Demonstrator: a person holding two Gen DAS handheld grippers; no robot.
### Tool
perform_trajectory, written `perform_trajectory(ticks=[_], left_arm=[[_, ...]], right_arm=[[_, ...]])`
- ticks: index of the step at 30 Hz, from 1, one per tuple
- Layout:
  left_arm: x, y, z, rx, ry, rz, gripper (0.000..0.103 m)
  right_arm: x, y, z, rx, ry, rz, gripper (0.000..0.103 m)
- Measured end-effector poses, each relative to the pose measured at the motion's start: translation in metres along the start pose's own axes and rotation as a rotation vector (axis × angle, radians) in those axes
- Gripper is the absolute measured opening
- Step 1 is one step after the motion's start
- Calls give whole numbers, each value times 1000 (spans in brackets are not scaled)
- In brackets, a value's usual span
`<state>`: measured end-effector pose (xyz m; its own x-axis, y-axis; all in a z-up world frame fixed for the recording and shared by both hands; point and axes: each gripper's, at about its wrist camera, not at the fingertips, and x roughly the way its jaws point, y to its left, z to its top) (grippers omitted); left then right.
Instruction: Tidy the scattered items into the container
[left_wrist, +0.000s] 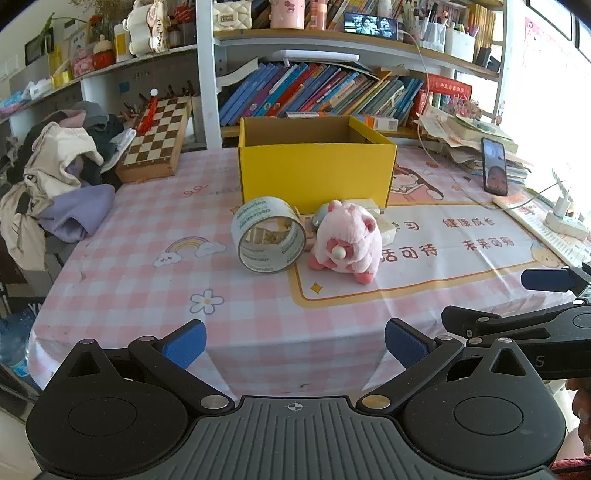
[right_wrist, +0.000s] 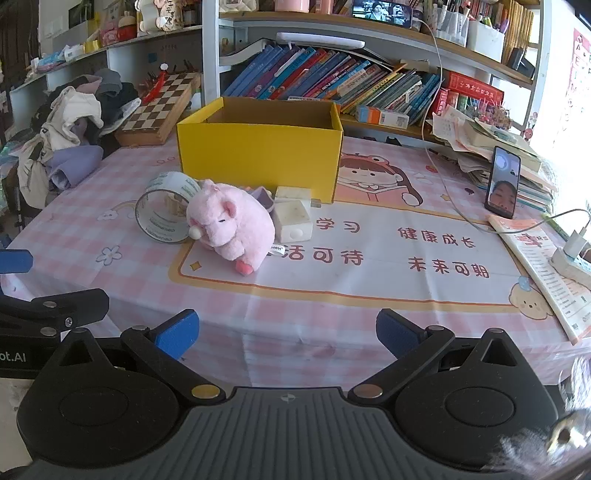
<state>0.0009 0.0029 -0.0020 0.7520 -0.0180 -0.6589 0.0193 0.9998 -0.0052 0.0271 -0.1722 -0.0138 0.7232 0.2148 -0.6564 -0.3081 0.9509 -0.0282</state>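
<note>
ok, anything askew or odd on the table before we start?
Nothing damaged or spilled. The tape roll stands on its edge, so it could roll. The pink plush pig lies tipped on its side against it. Two white boxes crowd the yellow box, which looks empty as far as visible. Both claws are open.

The pink plush pig (left_wrist: 349, 240) hides the white boxes (left_wrist: 384, 225) (mostly) behind it.

An open yellow box (right_wrist: 258, 158) stands upright; before it lie a tape roll (right_wrist: 162, 210), pink plush pig (right_wrist: 232, 225) and white blocks (right_wrist: 293, 218).
</note>
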Motion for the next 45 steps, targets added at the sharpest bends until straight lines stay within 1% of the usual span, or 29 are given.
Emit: perform_trajectory(ticks=[3, 24, 45], left_arm=[[0, -1, 0, 8, -6, -1, 103], [5, 5, 0, -10, 13, 8, 103], [3, 13, 1, -28, 13, 22, 103]], right_arm=[[0, 1, 0, -3, -3, 3, 101], [3, 2, 1, -13, 0, 18, 101], [7, 10, 6, -31, 12, 35, 101]])
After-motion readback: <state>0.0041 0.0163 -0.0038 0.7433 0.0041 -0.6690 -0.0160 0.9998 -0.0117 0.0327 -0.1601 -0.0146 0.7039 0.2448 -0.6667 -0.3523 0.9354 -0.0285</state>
